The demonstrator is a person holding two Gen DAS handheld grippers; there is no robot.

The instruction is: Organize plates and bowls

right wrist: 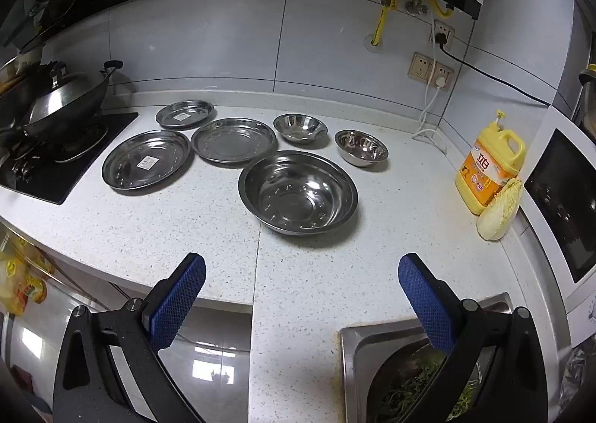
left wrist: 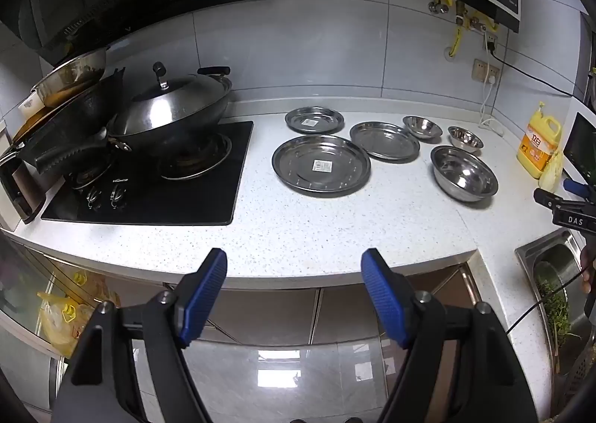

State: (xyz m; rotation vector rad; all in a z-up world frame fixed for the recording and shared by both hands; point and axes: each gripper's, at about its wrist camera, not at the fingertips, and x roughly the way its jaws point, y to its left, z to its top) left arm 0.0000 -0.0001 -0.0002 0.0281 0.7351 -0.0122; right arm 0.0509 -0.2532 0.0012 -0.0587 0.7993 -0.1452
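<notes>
Three steel plates lie on the white counter: a large plate, a middle plate and a small plate at the back. Three steel bowls stand to their right: a large bowl and two small bowls. My left gripper is open and empty, held off the counter's front edge. My right gripper is open and empty over the counter in front of the large bowl; it shows at the right edge of the left wrist view.
A gas hob with a lidded wok and stacked pans is at the left. A sink holding greens sits at the near right. A yellow detergent bottle, a cabbage piece and a white oven stand at the right.
</notes>
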